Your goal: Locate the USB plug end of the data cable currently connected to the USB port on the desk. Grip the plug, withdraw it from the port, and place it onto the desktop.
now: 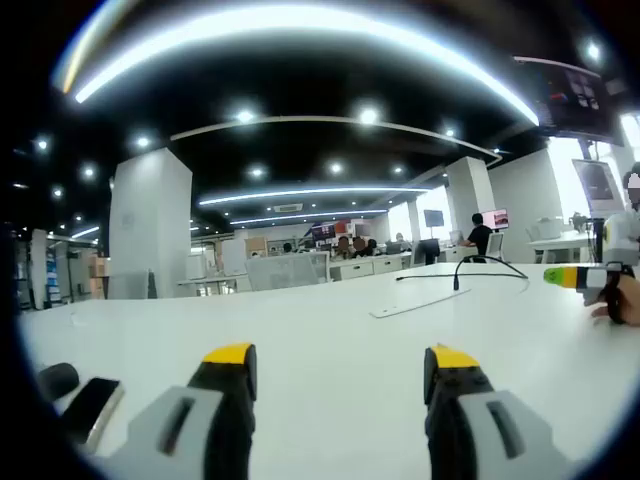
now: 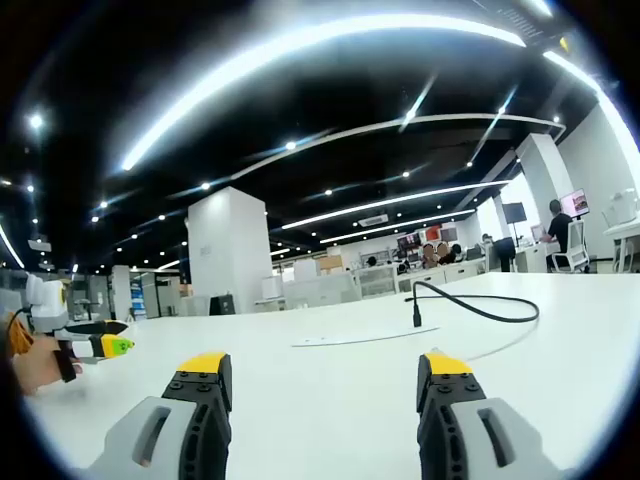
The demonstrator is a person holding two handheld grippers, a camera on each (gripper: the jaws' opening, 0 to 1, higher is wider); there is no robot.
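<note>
Both grippers hang low over the white desk (image 2: 330, 400) with jaws spread wide and nothing between them: the left gripper (image 1: 340, 375) and the right gripper (image 2: 325, 380) alike. From the right gripper view the black cable (image 2: 480, 305) loops at about one o'clock, its plug (image 2: 416, 318) standing upright at the flat port strip (image 2: 365, 337). From the left gripper view a dark phone (image 1: 88, 408) lies at eight o'clock.
</note>
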